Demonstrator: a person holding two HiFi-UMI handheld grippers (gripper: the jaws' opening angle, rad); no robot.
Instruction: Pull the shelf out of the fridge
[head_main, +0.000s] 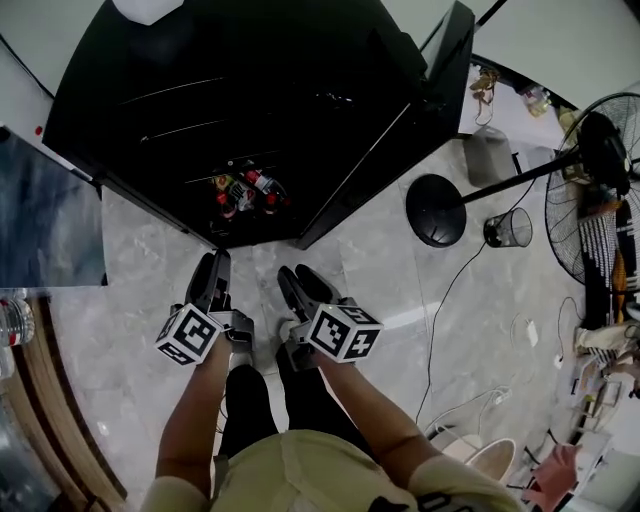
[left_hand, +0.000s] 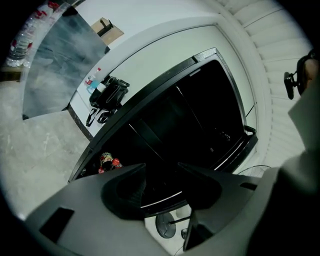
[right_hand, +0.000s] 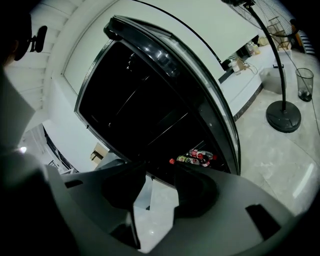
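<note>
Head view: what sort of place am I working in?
Probably a home or office room: open black fridge with drink bottles, pedestal fan and mesh bin on a marble-look tiled floor.

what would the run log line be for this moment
stage: standing before fridge | left gripper: open, empty | right gripper: open, empty | fridge: door open | shelves: inside, untouched | bottles: fridge bottom

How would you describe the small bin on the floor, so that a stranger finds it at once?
Start from the open black fridge and look to its right, where a standing fan's round black base rests on the floor. Right of that base stands the bin: a small upright cup of see-through wire mesh, unlike the flat solid disc.
</note>
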